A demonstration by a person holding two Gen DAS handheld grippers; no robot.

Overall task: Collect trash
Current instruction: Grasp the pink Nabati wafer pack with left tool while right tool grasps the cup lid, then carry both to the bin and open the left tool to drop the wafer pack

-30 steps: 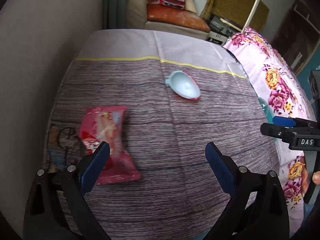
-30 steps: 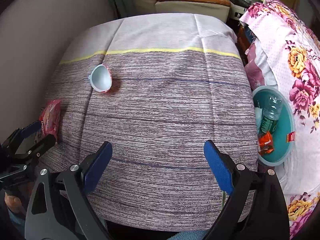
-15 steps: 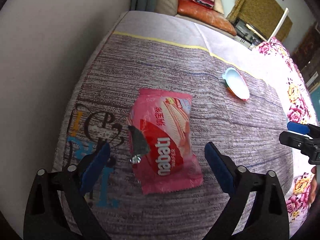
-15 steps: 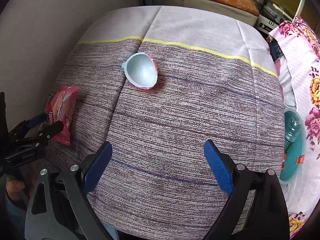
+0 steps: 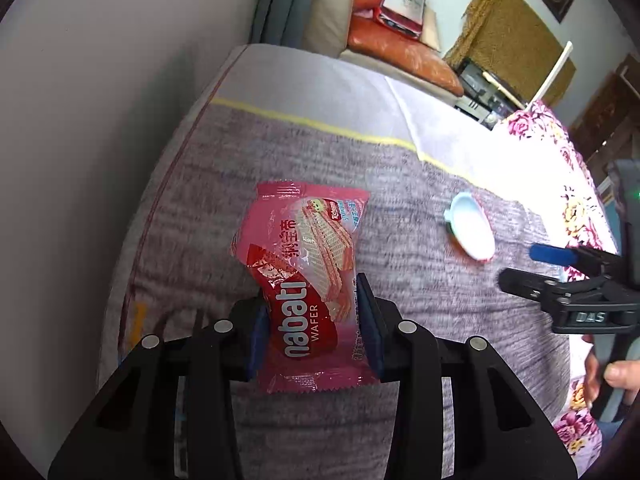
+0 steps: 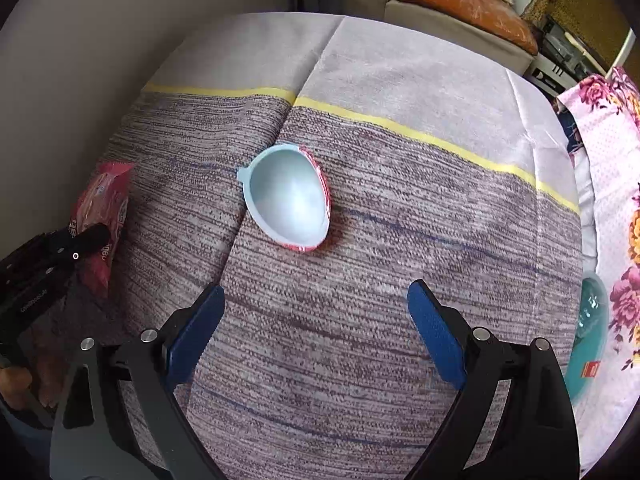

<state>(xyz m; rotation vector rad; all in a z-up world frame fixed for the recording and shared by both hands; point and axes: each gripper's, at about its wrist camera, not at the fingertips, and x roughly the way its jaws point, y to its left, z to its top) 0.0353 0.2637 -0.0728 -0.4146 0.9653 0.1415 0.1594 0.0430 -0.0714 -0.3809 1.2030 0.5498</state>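
The left hand-held gripper (image 5: 312, 316) is closing on the pink wafer packet (image 5: 306, 280) at lower centre of its view, pads pressing its sides, long axis running away up-frame. The right hand-held gripper (image 6: 316, 332) gapes empty; the plastic cup (image 6: 288, 200) lies on the tabletop (image 6: 400, 240) just above.

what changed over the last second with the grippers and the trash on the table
The left gripper swung over to the pink wafer packet, and its jaws, wide open before, are closing on the packet's lower half, creasing it. The right gripper moved in toward the pale blue egg-shaped shell, jaws open and empty. The shell and packet still lie on the striped tablecloth.
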